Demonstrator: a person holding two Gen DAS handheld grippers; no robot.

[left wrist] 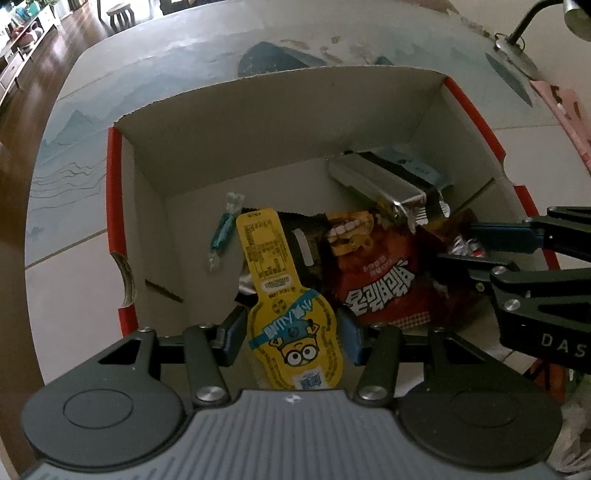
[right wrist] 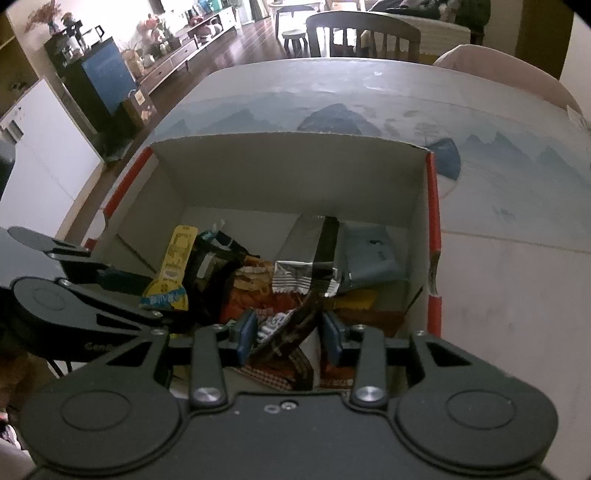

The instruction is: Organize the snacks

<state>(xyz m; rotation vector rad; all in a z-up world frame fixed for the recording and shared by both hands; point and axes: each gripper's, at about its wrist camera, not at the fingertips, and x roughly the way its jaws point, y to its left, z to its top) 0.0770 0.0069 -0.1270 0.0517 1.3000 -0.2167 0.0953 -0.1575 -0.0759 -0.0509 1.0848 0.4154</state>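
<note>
A cardboard box with red edges (left wrist: 114,192) (right wrist: 433,221) stands on the table and holds several snack packs. My left gripper (left wrist: 291,334) is shut on a yellow cartoon snack pack (left wrist: 280,295), held over the box's near edge; the pack also shows in the right wrist view (right wrist: 173,273). My right gripper (right wrist: 288,332) hangs over the box with a dark brown wrapper (right wrist: 291,328) between its fingers; its fingers (left wrist: 495,230) enter the left wrist view from the right. A red bag (left wrist: 388,280), a silver pack (left wrist: 384,184) and a teal candy (left wrist: 223,230) lie inside.
The table carries a blue-grey landscape-print cloth (right wrist: 480,155). A lamp base (left wrist: 511,40) stands at the far right. A chair (right wrist: 362,35) stands beyond the table, and a stool (right wrist: 293,38) and sideboard (right wrist: 177,48) are farther back.
</note>
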